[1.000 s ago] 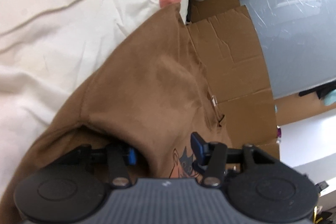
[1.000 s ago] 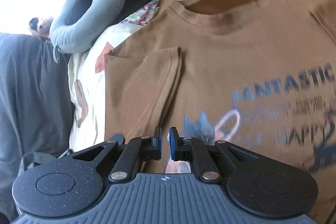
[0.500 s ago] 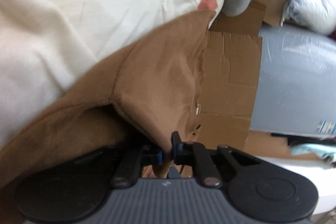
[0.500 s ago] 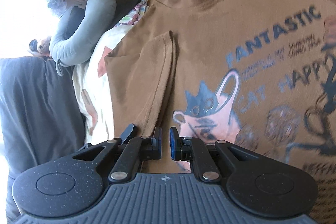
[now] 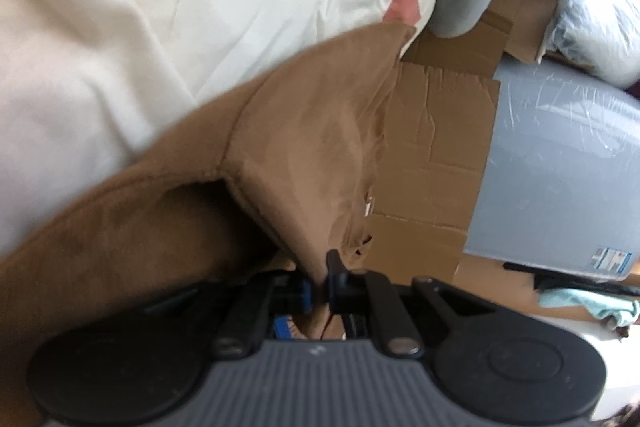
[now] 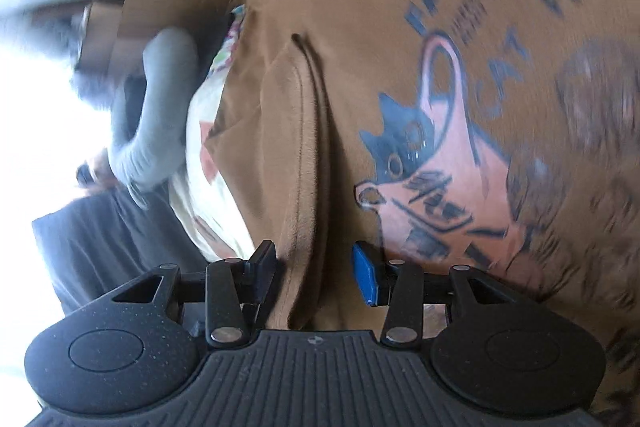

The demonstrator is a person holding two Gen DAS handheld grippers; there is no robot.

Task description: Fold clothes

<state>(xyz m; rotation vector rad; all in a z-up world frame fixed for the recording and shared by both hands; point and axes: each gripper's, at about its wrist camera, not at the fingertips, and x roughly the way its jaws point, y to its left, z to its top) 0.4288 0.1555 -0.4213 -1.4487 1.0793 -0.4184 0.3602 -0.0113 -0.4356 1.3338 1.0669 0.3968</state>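
Note:
A brown T-shirt (image 6: 400, 67) with a cat print and blue lettering lies spread on the bed, its sleeve (image 6: 288, 147) folded inward over the body. My right gripper (image 6: 314, 263) hovers low over that folded sleeve edge. Its jaws are opening, and the fold sits between them without being pressed. In the left wrist view the shirt (image 5: 312, 147) rises as a lifted flap, and my left gripper (image 5: 320, 279) is shut on its edge, with cloth pinched between the blue pads.
A rumpled white bedsheet (image 5: 160, 27) lies under the shirt. Flattened cardboard (image 5: 432, 147) and a grey plastic-wrapped slab (image 5: 560, 167) stand beyond the bed edge. A grey pillow (image 6: 160, 115) and dark grey cloth (image 6: 100, 239) lie left of the shirt.
My left gripper closed on the shirt's edge and rolled. My right gripper rolled, sank toward the shirt, and its jaws spread apart around the sleeve fold.

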